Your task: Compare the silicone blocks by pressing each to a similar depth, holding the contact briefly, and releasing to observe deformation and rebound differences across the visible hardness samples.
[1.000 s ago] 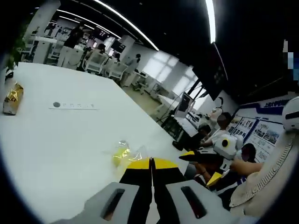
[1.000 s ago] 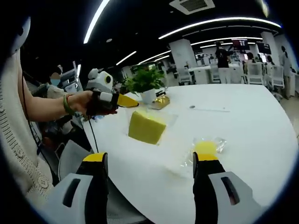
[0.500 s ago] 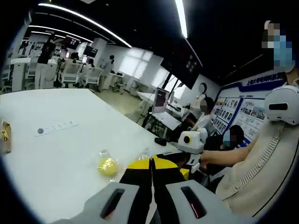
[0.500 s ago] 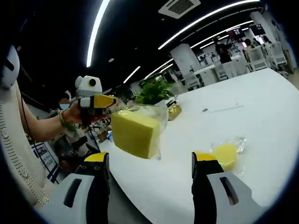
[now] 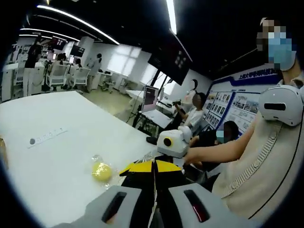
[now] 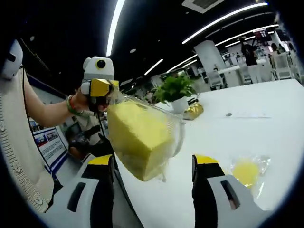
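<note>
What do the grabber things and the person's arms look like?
Each gripper has grey slotted bases, black jaws and yellow tips. The left gripper carries a white box with a yellow-ringed lens; so does the right gripper. The person wears a cream knitted top and a green wristband.

Before me a wide white table (image 5: 61, 156), dark ceiling with long light strips (image 6: 116, 23), a potted plant (image 6: 176, 92), blue poster wall (image 5: 237, 102), bright windows (image 5: 121, 59) behind distant chairs (image 5: 57, 76).

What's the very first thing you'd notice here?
The big yellow block in its clear bag, hanging in the air right in front of the right gripper, whose jaws stand wide apart. The left gripper pinches the bag's top corner, jaws shut. A small yellow ball in a bag lies on the white table, to the right.
</note>
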Available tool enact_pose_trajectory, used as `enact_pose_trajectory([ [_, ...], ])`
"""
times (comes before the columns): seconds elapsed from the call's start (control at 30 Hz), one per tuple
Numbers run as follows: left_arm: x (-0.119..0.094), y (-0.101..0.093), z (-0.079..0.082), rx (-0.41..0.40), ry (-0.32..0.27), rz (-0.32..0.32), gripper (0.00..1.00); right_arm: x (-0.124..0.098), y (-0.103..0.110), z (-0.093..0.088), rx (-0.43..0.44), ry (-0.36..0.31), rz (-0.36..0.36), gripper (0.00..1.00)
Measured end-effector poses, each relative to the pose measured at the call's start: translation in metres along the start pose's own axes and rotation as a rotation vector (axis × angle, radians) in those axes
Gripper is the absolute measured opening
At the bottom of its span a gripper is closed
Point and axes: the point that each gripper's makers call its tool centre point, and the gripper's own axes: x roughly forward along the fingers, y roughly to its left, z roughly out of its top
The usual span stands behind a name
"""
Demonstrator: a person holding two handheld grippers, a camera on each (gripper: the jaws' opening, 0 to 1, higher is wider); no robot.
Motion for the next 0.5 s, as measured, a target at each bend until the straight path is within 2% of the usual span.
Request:
enact_pose_trajectory([
  [0.1,0.0,0.005,-0.002,-0.004,0.008,0.007,0.0,0.004,0.0,-0.001,-0.007,0.005,0.017,0.48],
  [0.17,0.0,0.008,-0.002,-0.016,0.011,0.016,0.0,0.005,-0.001,-0.001,-0.01,0.005,0.017,0.36],
  [0.2,0.0,0.007,-0.002,-0.018,0.009,0.012,0.0,0.005,-0.002,0.0,-0.005,0.001,0.018,0.34],
  [0.23,0.0,0.005,-0.001,-0.028,0.0,0.0,0.0,0.006,-0.003,0.0,0.004,-0.001,0.018,0.34],
  [0.3,0.0,0.003,0.001,-0.022,-0.004,-0.006,0.0,0.008,0.0,0.008,0.066,-0.062,0.052,0.39],
  [0.4,0.001,0.0,0.003,-0.028,-0.003,-0.027,0.0,0.009,0.002,0.016,0.085,-0.111,0.077,0.54],
  [0.43,0.002,-0.001,0.003,-0.025,-0.003,-0.033,0.0,0.009,0.003,0.019,0.078,-0.123,0.084,0.55],
  [0.5,0.003,-0.001,0.003,-0.016,0.003,-0.033,0.0,0.01,0.005,0.018,0.057,-0.108,0.103,0.49],
])
